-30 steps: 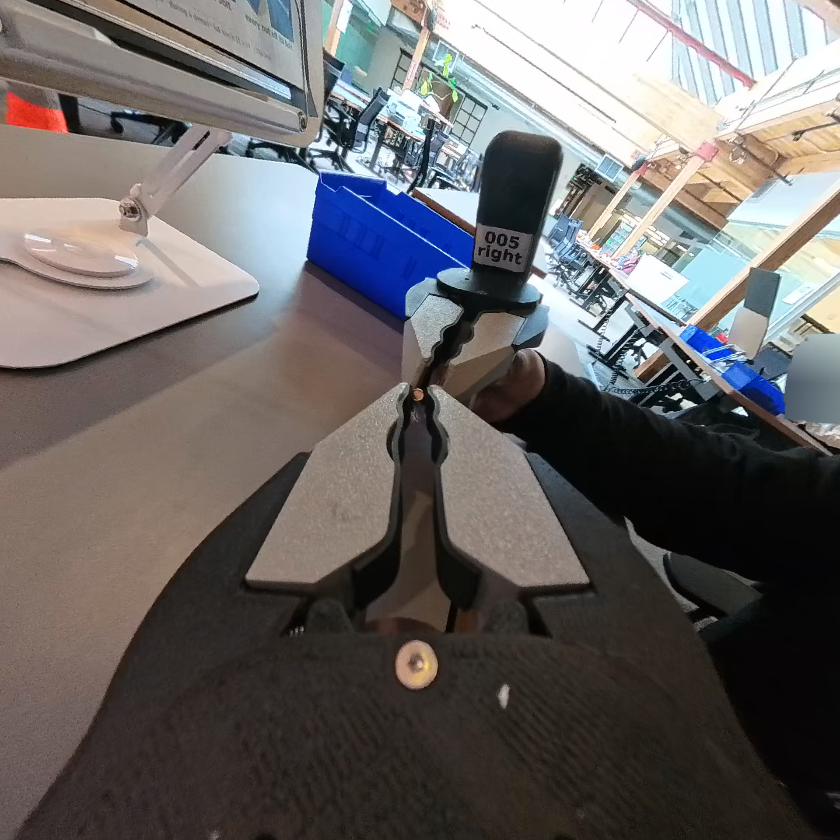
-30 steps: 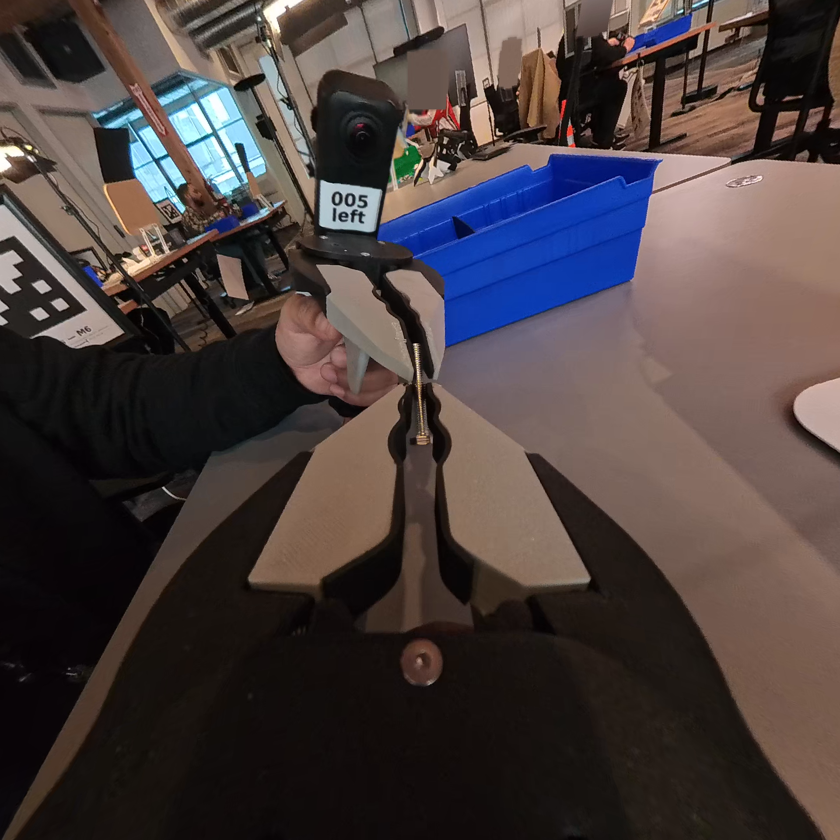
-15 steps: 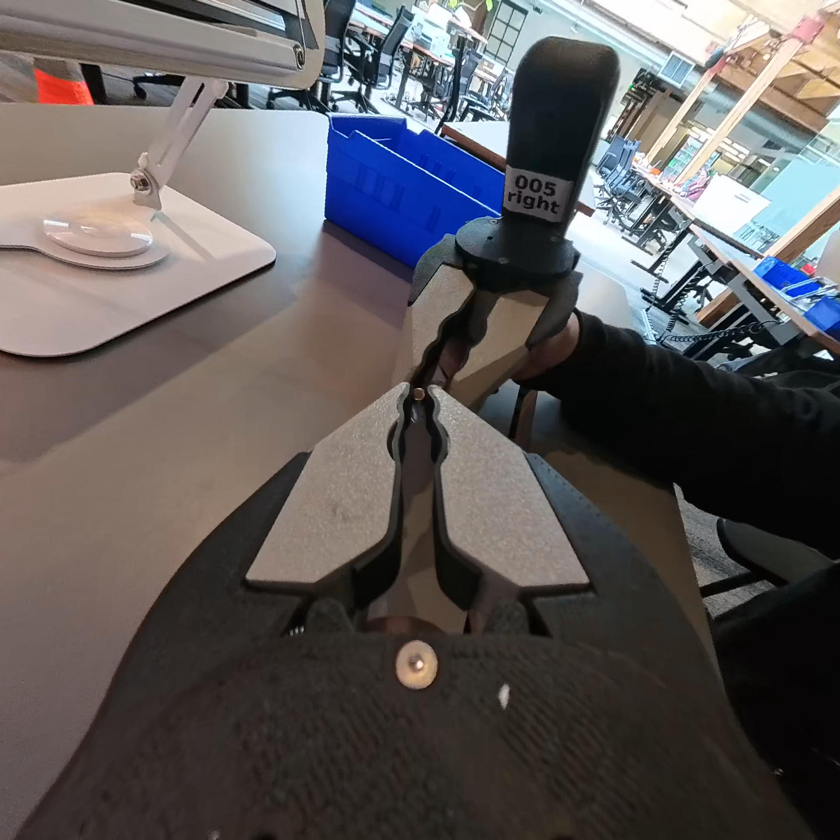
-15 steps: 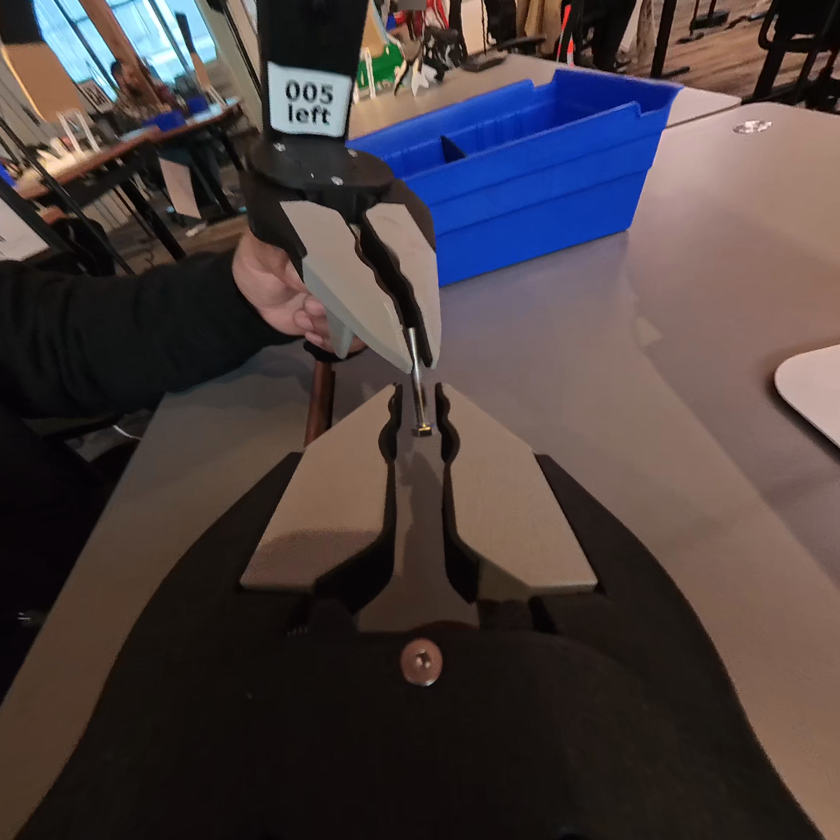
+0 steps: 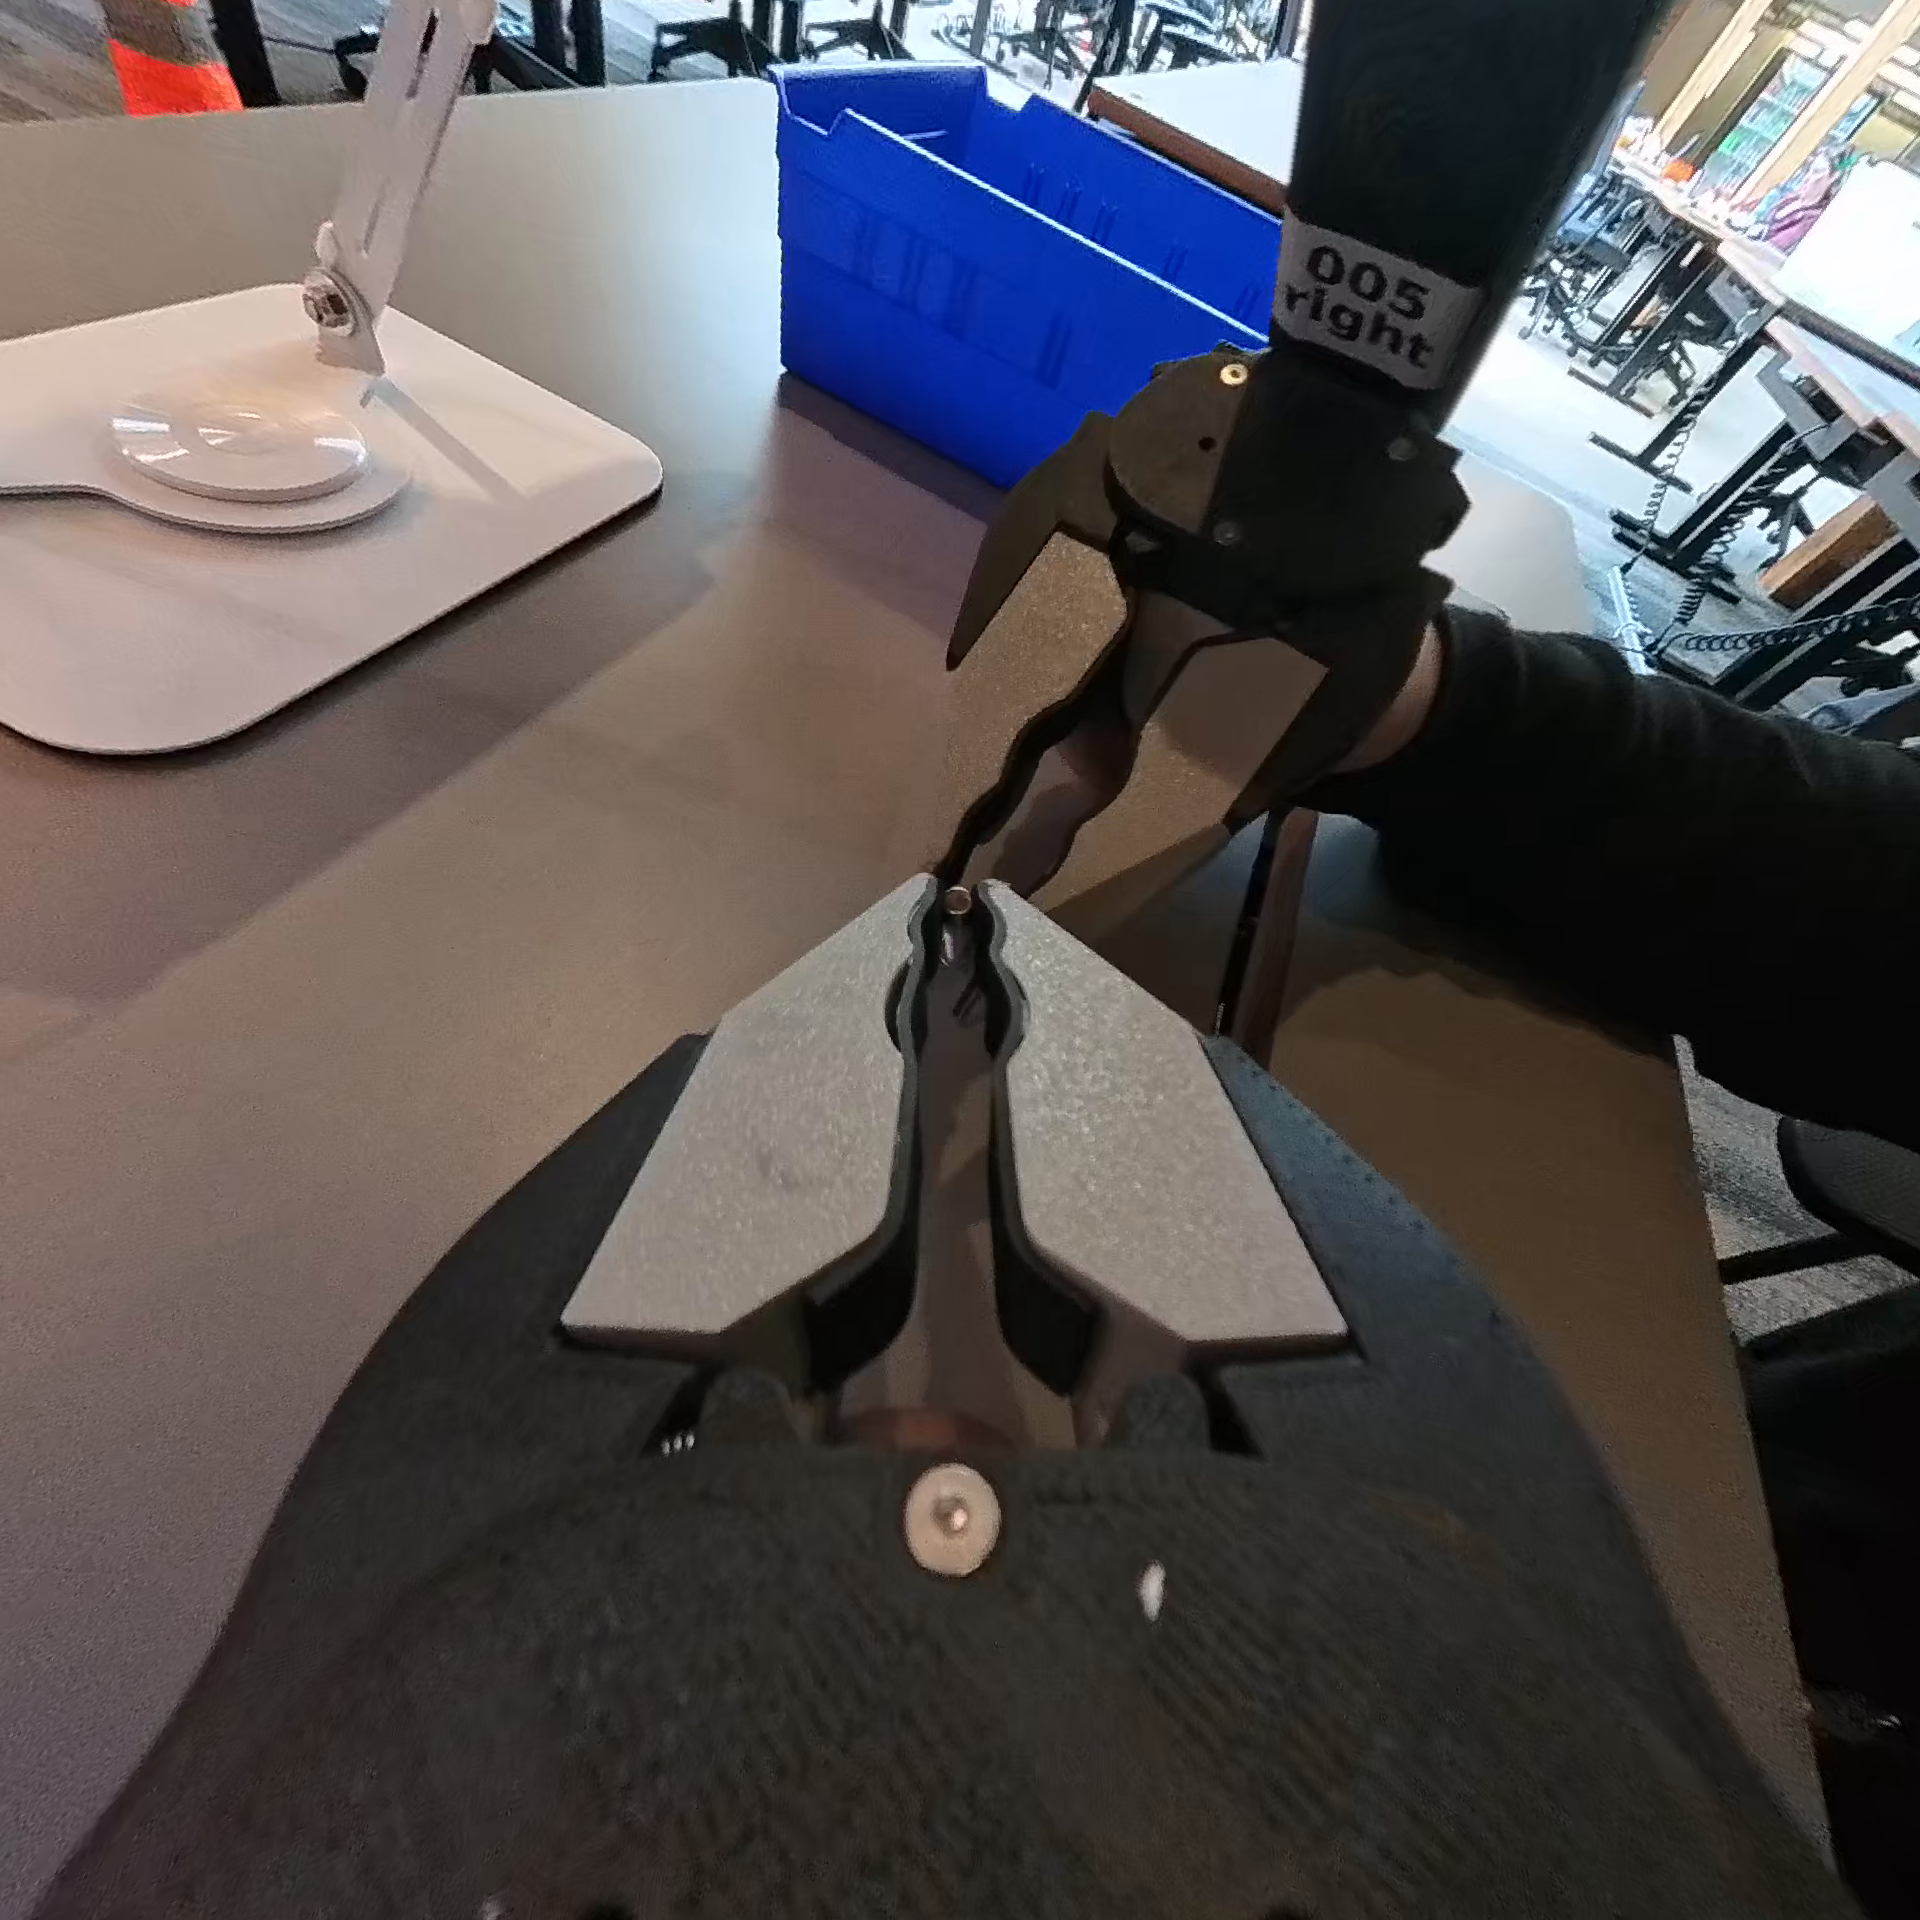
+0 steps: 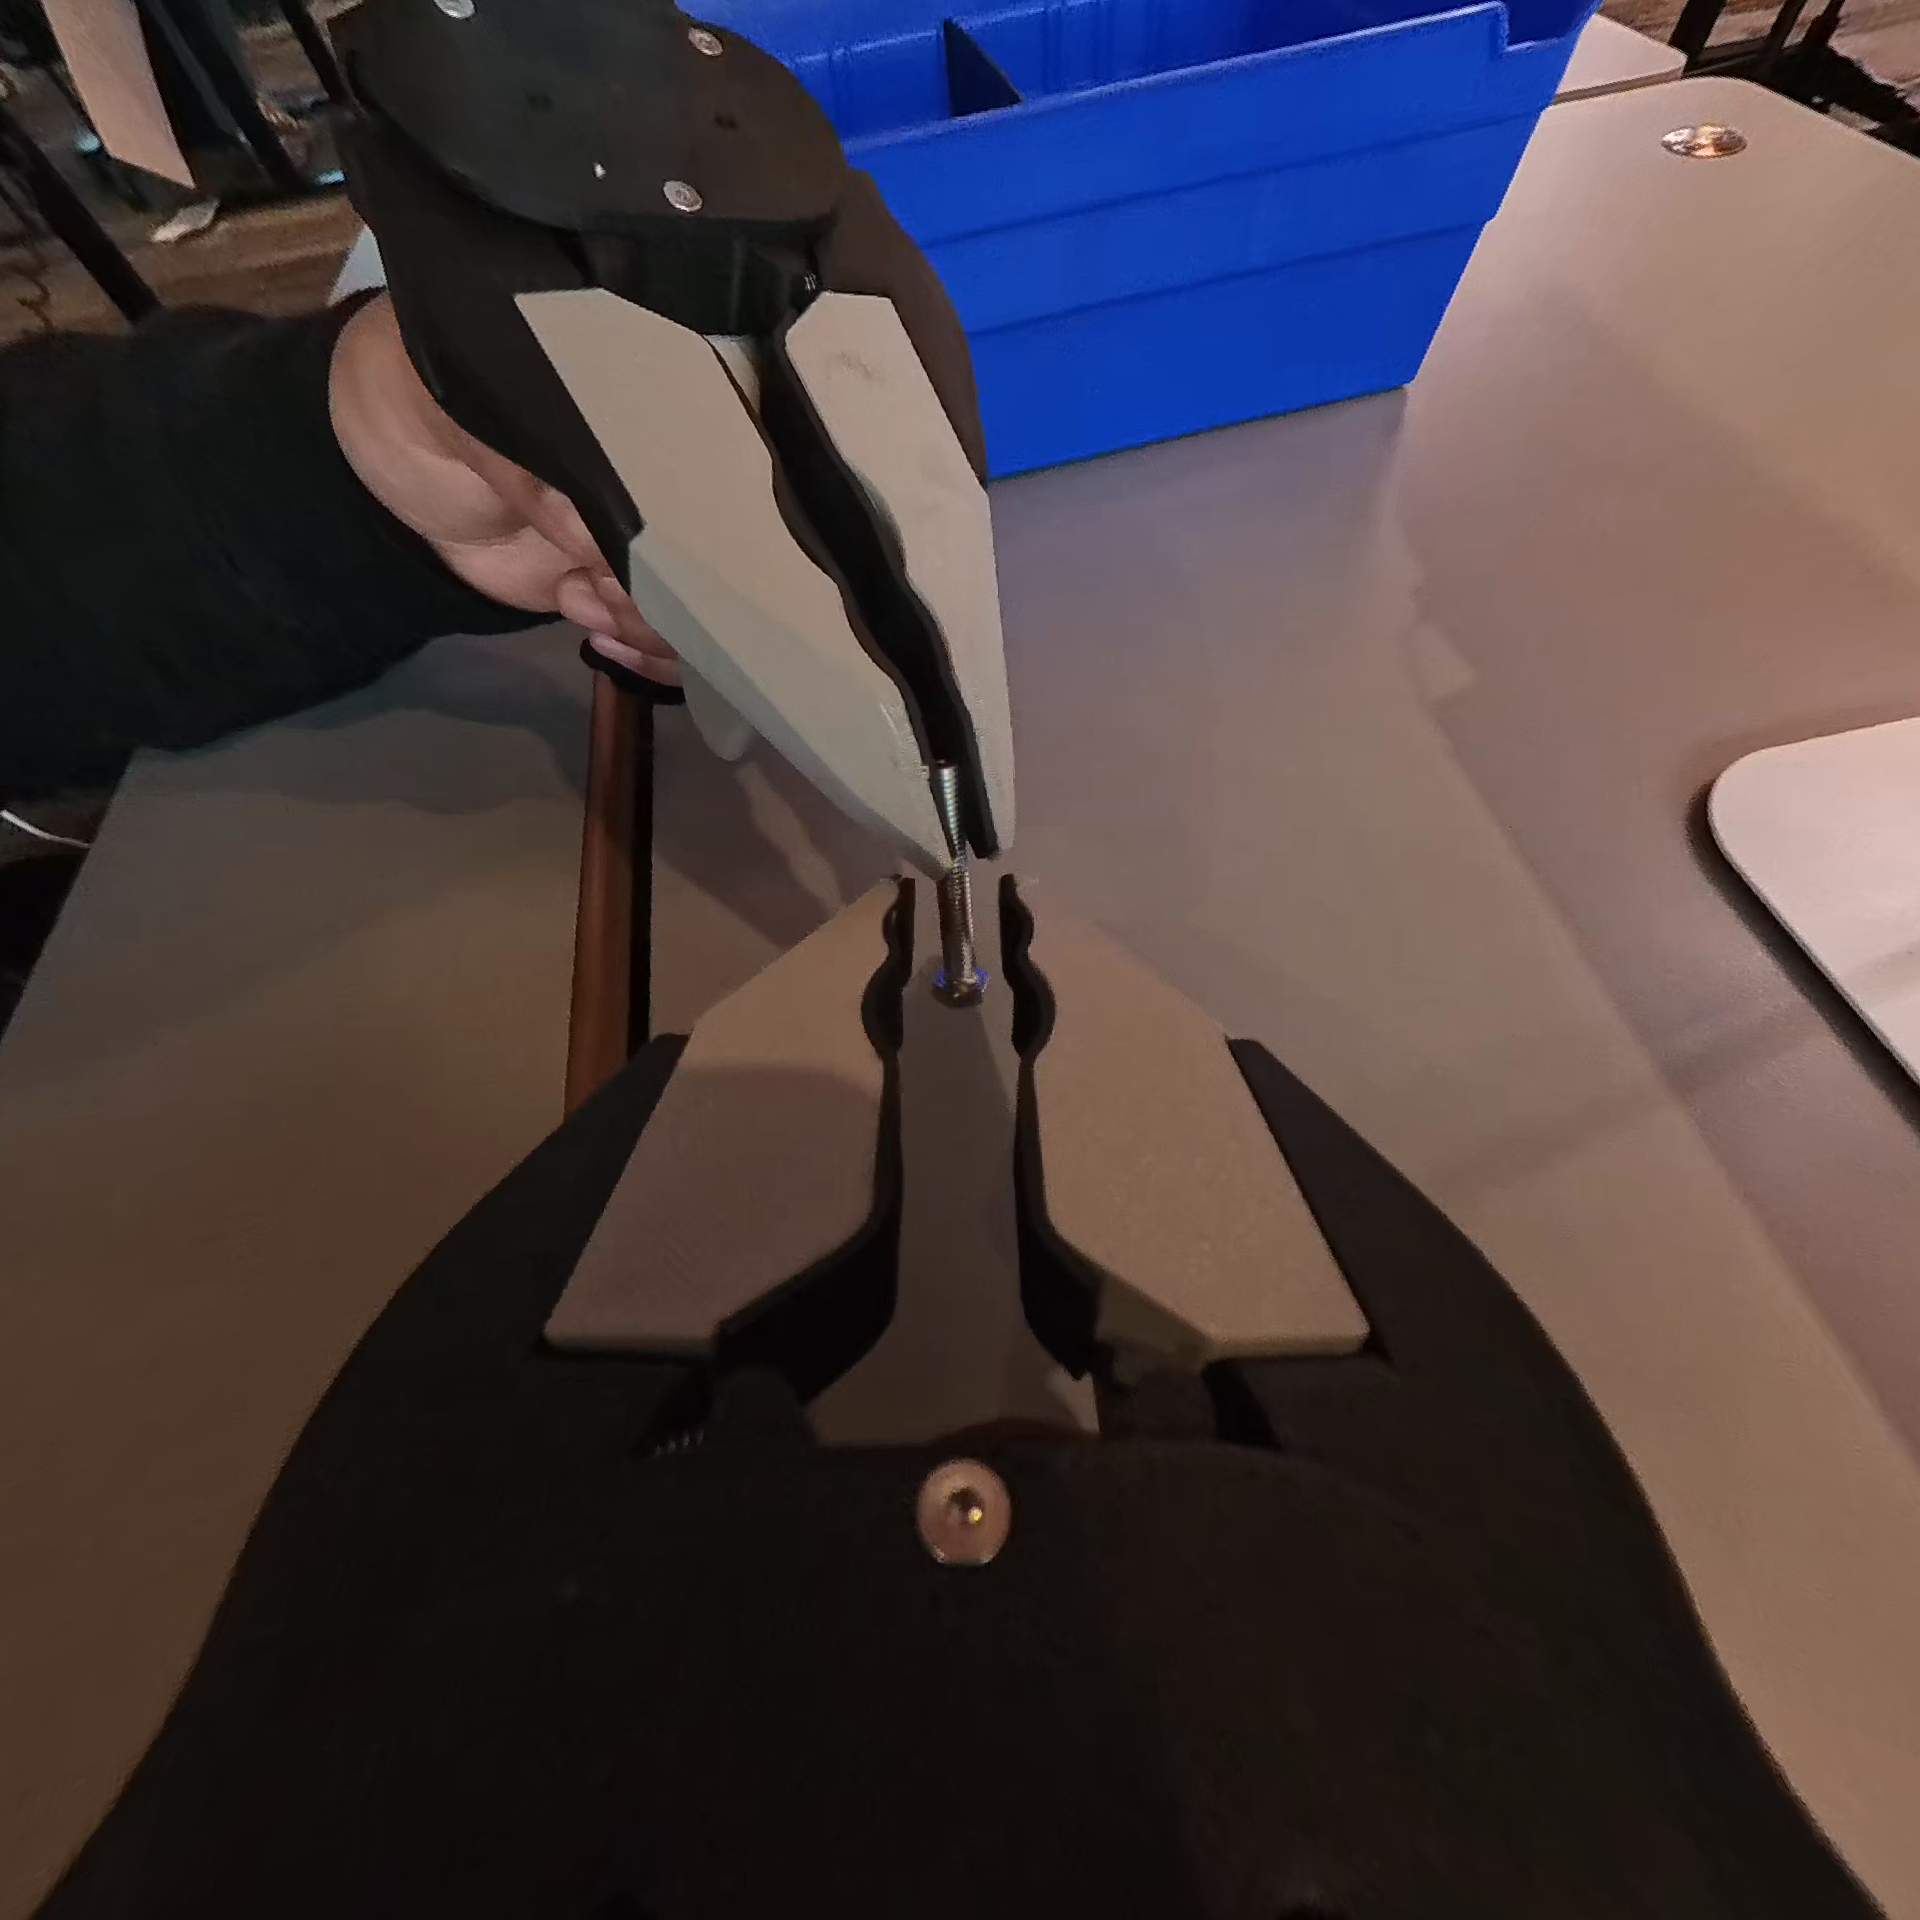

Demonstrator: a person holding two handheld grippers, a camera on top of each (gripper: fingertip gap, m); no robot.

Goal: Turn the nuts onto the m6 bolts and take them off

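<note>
Above the grey table's (image 6: 1195, 675) near edge, the slim threaded steel bolt (image 6: 954, 914) is being held clamped in the left claw (image 5: 956, 914), while the right claw (image 6: 956, 935), lately pinching its small nut (image 6: 958, 982), is being spread narrowly apart, apparently for regripping.

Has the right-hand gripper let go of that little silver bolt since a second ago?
Yes. The right gripper has its jaws apart now, clear of the silver bolt, where they pinched it before; the left gripper holds the bolt, before the blue plastic bin.
</note>
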